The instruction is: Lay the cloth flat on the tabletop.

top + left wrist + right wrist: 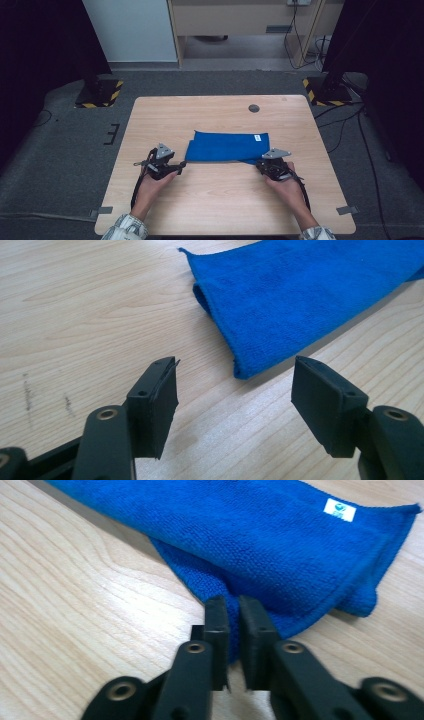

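A folded blue cloth (227,146) lies across the middle of the wooden table (200,115). It has a small white label (339,509) near its far right corner. My left gripper (181,165) stands open just short of the cloth's near left corner (242,371), with nothing between its jaws. My right gripper (257,165) is shut on the cloth's near right corner (233,600); the fabric bunches up between its pads. The cloth (310,295) lies flat beyond the left jaws.
A round dark grommet (254,108) sits in the table's far right part. Bare wood runs all around the cloth. Black stands with yellow-striped bases (100,92) stand on the grey floor beyond both far corners. Cables (345,125) trail on the right.
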Available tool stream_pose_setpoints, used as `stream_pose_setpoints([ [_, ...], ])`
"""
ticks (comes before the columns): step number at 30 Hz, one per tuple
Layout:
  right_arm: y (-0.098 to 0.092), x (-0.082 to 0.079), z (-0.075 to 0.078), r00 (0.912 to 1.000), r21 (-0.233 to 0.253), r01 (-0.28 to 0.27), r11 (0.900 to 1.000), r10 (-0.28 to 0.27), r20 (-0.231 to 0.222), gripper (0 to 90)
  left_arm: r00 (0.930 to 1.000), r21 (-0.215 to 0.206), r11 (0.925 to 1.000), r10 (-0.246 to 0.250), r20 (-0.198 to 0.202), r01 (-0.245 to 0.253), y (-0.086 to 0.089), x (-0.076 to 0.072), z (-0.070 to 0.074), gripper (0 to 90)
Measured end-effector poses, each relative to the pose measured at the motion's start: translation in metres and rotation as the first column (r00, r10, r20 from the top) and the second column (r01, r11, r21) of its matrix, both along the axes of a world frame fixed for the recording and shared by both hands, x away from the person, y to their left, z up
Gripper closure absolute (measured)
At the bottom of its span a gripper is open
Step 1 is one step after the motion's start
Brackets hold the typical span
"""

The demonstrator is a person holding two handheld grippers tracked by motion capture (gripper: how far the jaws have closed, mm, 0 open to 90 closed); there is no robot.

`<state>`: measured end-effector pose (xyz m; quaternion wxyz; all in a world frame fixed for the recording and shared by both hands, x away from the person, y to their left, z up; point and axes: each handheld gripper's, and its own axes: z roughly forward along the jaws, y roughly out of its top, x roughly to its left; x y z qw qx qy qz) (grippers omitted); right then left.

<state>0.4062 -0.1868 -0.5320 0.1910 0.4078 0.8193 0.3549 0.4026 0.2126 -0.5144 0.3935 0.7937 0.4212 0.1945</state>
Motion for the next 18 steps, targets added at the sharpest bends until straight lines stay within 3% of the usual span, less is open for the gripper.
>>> stream_pose_setpoints([
  [4,-0.002,0.001,0.000,1.0000,0.007,-0.006,1.000,0.006,-0.003,87.7,0.9999,0.006,0.9998,-0.017,0.002,0.017,-0.002,0.000,-0.001,33.5],
  [9,-0.008,-0.004,0.008,0.9993,0.051,-0.025,0.998,0.027,-0.025,88.1,0.9997,0.018,0.9995,-0.025,0.003,0.025,-0.004,0.001,-0.004,31.6],
  [14,-0.018,-0.010,0.015,0.9992,0.077,-0.035,0.996,0.036,-0.015,88.2,0.9997,0.033,0.9992,-0.023,0.002,0.023,-0.007,0.006,-0.009,31.1],
  [18,-0.023,-0.011,0.019,0.9992,0.091,-0.034,0.995,0.035,-0.016,88.2,0.9994,0.035,0.9990,-0.026,-0.023,0.027,-0.010,0.014,-0.012,32.3],
])
